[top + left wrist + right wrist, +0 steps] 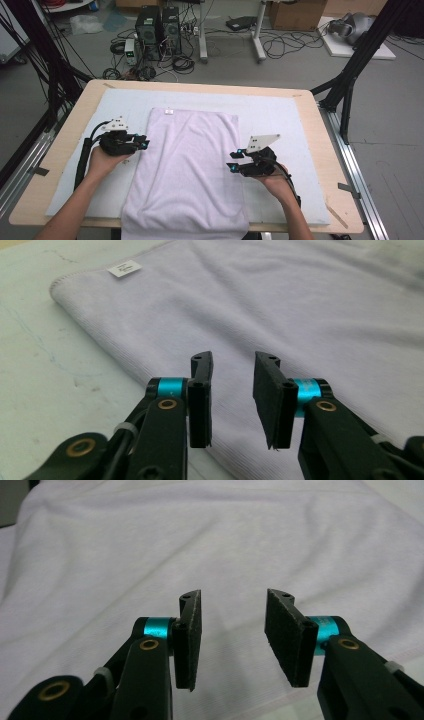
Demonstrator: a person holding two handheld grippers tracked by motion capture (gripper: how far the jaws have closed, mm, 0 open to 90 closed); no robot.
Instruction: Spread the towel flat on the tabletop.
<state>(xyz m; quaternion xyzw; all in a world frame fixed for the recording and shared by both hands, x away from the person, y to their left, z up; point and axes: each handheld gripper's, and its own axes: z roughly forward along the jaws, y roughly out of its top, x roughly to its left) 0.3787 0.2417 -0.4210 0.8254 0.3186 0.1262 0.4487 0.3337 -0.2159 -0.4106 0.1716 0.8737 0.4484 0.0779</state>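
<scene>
Both tongs stand open and empty: your left gripper (142,143) at centre-left, your right gripper (234,160) at centre-right. Take the pale lilac folded cloth towel (186,165) at its long edges, at equal height, I think, so it folds straight.

Wooden table (65,150); pale mat (280,120) on it, towel (190,165) atop.

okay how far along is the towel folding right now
Done so far: the lilac towel looks folded into a long strip on the white mat, its near end hanging over the table edge. In hand: nothing; the left gripper and right gripper sit at its two long edges, jaws open and empty. Left, probably: gripping it again and folding the strip shorter.
</scene>
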